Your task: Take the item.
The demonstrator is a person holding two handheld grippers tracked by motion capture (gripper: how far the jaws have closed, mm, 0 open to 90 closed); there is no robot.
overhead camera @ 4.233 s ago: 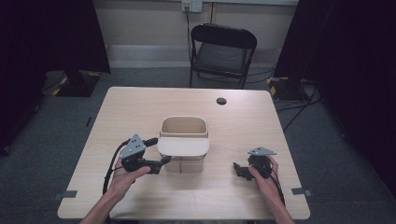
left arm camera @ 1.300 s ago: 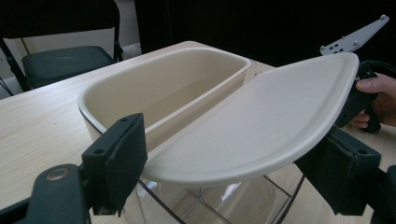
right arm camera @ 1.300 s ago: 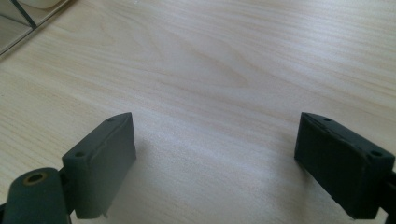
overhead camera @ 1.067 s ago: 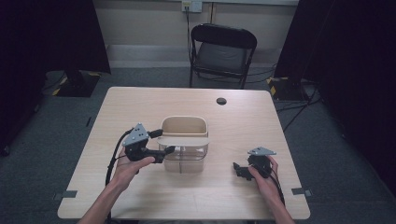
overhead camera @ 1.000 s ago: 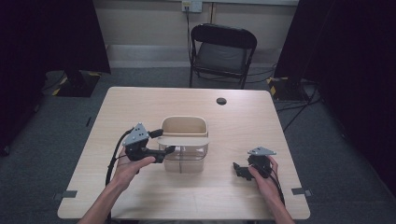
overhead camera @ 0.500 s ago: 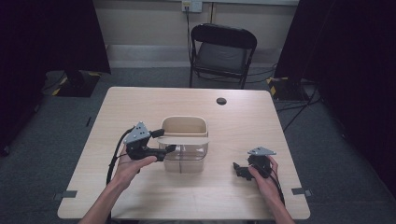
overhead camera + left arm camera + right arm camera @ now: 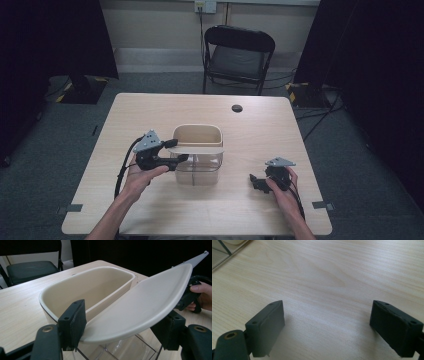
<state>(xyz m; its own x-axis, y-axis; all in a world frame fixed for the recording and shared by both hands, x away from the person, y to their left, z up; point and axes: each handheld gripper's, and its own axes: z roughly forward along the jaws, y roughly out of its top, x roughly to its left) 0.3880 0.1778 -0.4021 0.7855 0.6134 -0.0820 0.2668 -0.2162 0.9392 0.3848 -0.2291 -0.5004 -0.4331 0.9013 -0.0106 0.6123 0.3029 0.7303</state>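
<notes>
Two grippers are in use at the table (image 7: 280,125), and we are starting with the left gripper (image 7: 172,150). Its jaws have just been closing, and in the left gripper view we are seeing the cream swing lid (image 7: 140,307) of the bin lying tilted between the two black pads (image 7: 75,322); the near pad is sitting right against the lid's lower edge, while the far pad is partly hidden behind the lid, so we cannot tell whether the clamp is complete. The left hand (image 7: 142,175) is holding this gripper level at the bin's left side.

We are finding the right gripper (image 7: 260,181) resting low over the wood near the table's front right, held by the right hand (image 7: 282,187). Its jaws are standing wide apart with only bare tabletop between them in the right gripper view.

We are locating the bin (image 7: 197,155) at the middle of the table: a clear lower body under a cream rim, with one half of the top open and the lid tipped over the other half.

Moving outward, we are noting a small dark round disc (image 7: 237,108) set in the table toward its far edge, and a black folding chair (image 7: 237,55) standing beyond it. We are reading no brand, label or writing anywhere.
</notes>
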